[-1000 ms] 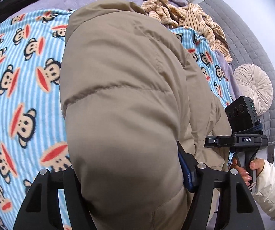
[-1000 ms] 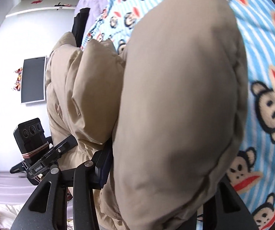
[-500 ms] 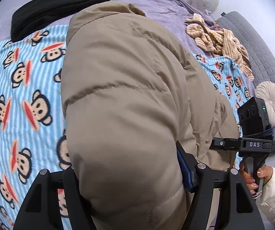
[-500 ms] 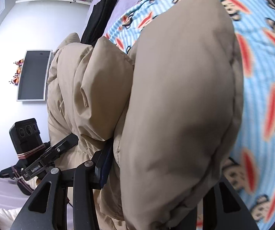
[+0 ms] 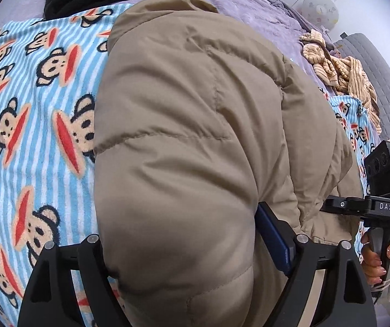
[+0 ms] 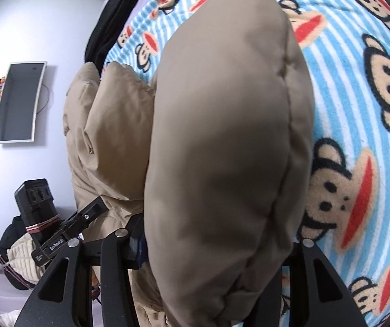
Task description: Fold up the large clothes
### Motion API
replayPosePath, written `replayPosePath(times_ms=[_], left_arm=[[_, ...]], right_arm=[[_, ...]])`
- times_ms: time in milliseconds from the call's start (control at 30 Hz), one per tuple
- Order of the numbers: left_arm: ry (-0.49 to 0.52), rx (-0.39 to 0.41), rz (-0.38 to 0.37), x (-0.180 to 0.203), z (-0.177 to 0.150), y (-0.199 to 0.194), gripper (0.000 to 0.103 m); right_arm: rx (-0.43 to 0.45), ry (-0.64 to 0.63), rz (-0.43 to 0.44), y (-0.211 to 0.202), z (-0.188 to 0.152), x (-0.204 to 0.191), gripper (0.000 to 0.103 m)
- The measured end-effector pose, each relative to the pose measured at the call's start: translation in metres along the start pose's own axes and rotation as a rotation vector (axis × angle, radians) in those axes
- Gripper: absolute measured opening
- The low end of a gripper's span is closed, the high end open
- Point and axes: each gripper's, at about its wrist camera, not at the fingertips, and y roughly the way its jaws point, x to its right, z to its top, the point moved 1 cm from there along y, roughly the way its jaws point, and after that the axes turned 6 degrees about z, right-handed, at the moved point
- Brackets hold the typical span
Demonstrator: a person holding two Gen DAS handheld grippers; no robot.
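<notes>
In the left wrist view, my left gripper (image 5: 192,259) was clamped on a thick fold of the tan puffer jacket (image 5: 195,136), which ran forward from the fingers above the monkey-print blanket (image 5: 31,136), with the right gripper (image 5: 380,207) gripping the same edge just to the right. In the right wrist view, my right gripper (image 6: 216,259) held another bulge of the jacket between its fingers. The padding hid the fingertips and the jacket's far end in both views.
</notes>
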Motion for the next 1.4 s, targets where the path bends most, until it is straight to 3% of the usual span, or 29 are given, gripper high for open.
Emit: replayPosePath(times_ms=[267,333,433,533,600,767,900,967,1067,1167,1333,1400], left_arm=[[-0.004,-0.003,0.012,0.016,0.005,0.003,0.087],[-0.004,-0.002,0.017,0.016,0.005,0.003,0.087],[-0.008,-0.007,0.047,0.016,0.004,0.002,0.089],[0.004,-0.004,0.115,0.020,0.007,-0.013,0.089],[0.028,0.069,0.163,0.022,0.013,-0.036,0.088],[0.095,0.234,0.255,0.025,0.055,-0.068,0.088],[0.127,0.189,0.260,0.041,0.089,-0.030,0.088],[0.134,0.159,0.255,0.055,0.094,-0.009,0.088],[0.186,0.170,0.331,0.082,0.090,0.016,0.088],[0.207,0.174,0.387,0.101,0.088,0.032,0.088],[0.199,0.163,0.412,0.108,0.090,0.038,0.089],[0.207,0.164,0.404,0.105,0.088,0.036,0.088]], right_arm=[[0.100,-0.128,-0.301,-0.050,-0.012,-0.050,0.058],[0.153,-0.155,-0.315,-0.067,-0.021,-0.063,0.057],[0.180,-0.207,-0.289,-0.071,-0.024,-0.098,0.036],[0.111,-0.272,-0.259,-0.055,-0.035,-0.110,0.033],[0.067,-0.335,-0.309,-0.038,-0.046,-0.116,0.032],[0.053,-0.282,-0.366,-0.025,-0.051,-0.081,0.031],[0.069,-0.244,-0.397,-0.030,-0.050,-0.059,0.031],[0.065,-0.238,-0.459,-0.027,-0.046,-0.044,0.031],[0.072,-0.144,-0.416,-0.027,-0.037,-0.013,0.031],[0.087,-0.142,-0.425,-0.022,-0.023,0.003,0.031],[0.081,-0.032,-0.348,-0.022,-0.001,0.039,0.033],[0.109,0.010,-0.350,-0.038,-0.001,0.036,0.033]])
